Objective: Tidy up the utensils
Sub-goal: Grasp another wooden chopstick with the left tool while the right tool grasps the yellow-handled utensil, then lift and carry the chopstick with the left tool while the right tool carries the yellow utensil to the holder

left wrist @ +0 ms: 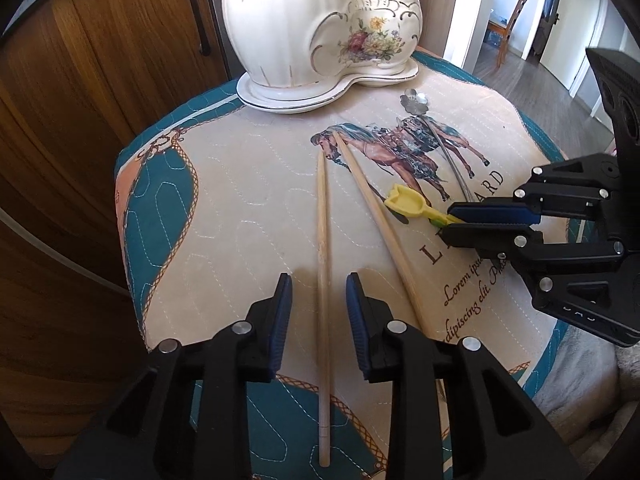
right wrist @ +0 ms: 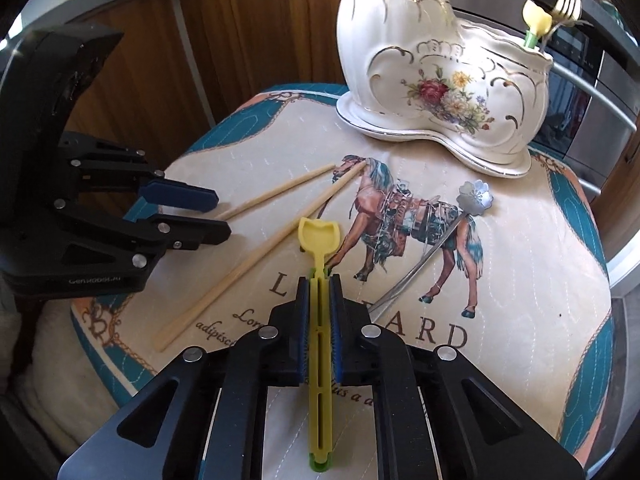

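Right gripper (right wrist: 320, 280): fingers closed on yellow scoop (right wrist: 320, 240), mid-cloth. Left gripper (left wrist: 318, 280): fingers apart, straddling one chopstick (left wrist: 323, 240), nothing held. Second chopstick (left wrist: 376, 208) between them. Flower spoon (right wrist: 474, 198) near holder (right wrist: 440, 80) at far edge. Cloth (right wrist: 520, 240) print partly covered: "L…ARD", "Lorem".

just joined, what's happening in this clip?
Utensil sorting on a quilted horse-print mat. The right gripper is shut on a yellow plastic spoon. The left gripper is open, its fingers either side of one wooden chopstick; a second chopstick and a metal flower-head spoon lie loose. The ceramic shoe-shaped holder at the back already has a fork and another yellow utensil in it.
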Motion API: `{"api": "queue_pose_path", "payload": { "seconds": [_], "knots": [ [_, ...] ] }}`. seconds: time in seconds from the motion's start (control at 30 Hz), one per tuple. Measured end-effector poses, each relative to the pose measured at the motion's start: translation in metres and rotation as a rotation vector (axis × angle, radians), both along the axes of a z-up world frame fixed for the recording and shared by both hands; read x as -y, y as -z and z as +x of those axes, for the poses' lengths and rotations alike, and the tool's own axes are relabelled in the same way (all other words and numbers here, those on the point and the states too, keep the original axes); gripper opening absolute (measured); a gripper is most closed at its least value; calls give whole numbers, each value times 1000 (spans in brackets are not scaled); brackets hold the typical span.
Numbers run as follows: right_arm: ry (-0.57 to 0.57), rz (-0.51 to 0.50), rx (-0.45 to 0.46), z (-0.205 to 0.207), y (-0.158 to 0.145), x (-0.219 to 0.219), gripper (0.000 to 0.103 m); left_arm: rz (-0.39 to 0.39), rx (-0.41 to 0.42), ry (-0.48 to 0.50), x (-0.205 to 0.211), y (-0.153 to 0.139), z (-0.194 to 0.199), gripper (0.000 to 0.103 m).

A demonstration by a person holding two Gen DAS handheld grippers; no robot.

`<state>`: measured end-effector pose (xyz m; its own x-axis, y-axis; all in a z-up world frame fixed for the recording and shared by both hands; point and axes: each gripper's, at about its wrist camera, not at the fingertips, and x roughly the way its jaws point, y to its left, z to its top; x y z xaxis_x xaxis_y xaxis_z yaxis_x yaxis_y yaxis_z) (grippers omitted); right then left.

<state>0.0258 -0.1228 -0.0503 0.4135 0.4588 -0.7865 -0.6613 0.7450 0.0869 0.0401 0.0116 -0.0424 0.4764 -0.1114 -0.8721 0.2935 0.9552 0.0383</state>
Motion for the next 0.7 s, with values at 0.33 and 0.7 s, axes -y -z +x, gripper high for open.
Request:
{"api": "queue_pose_path", "payload": {
  "seconds": [0.33,0.7],
  "knots": [
    [36,119,89,-6,-23,16,11,23,31,-27,-6,-1,-1,5],
    [102,214,173,-8,-44,41,11,36,101,-25,1,-18,-9,5]
  ]
}}
